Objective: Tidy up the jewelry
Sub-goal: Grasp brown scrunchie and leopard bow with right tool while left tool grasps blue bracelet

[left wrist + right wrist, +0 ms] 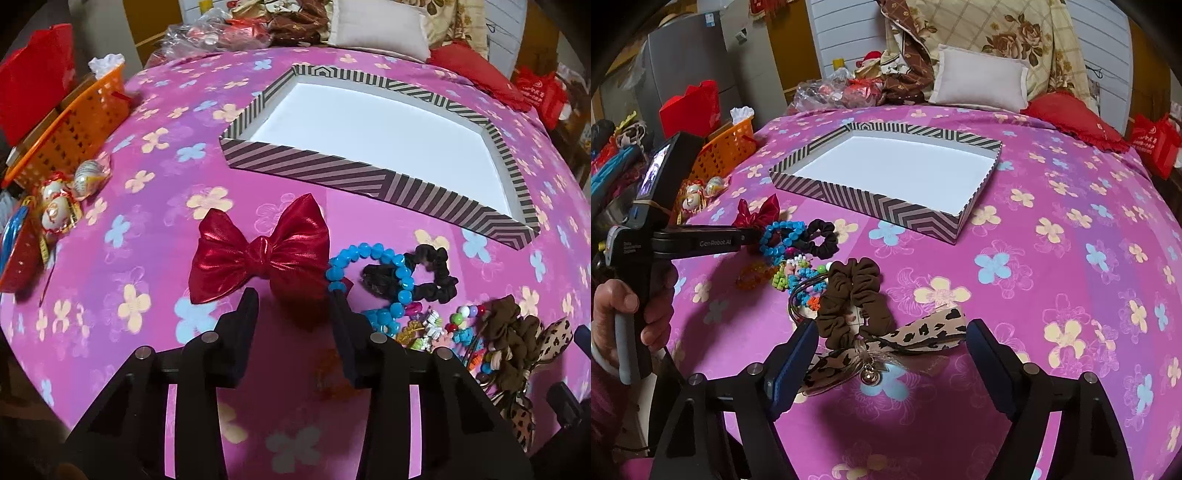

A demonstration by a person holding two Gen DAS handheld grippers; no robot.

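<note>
Here, the left gripper [293,299] is standing part-open over the pink flowered bedspread [129,229], its two black fingers [246,314] straddling the lower edge of a shiny red bow [258,254]; whether the pads are actually pressing on the bow I cannot tell, since the cloth between the tips is mostly bare. The right-hand finger of that gripper is lying just beside a blue bead bracelet [373,266], which is overlapping a black scrunchie [436,269]. From the right wrist view, a hand [624,314] is gripping the left tool's handle. The right gripper [892,332] is standing wide open, its blue-padded fingers [798,354] on either side of a brown scrunchie [849,295] and a leopard-print ribbon bow [916,334] with a small bell; the pads are not touching either one. Between the two tools a small heap of colourful beaded pieces [798,275] is lying on the spread. The striped box [871,201], white inside and holding nothing, is sitting farther up the bed, well apart from the jewelry. An orange basket [727,155] is resting at the left edge, and a pale pillow [979,79] is lying beyond the box
</note>
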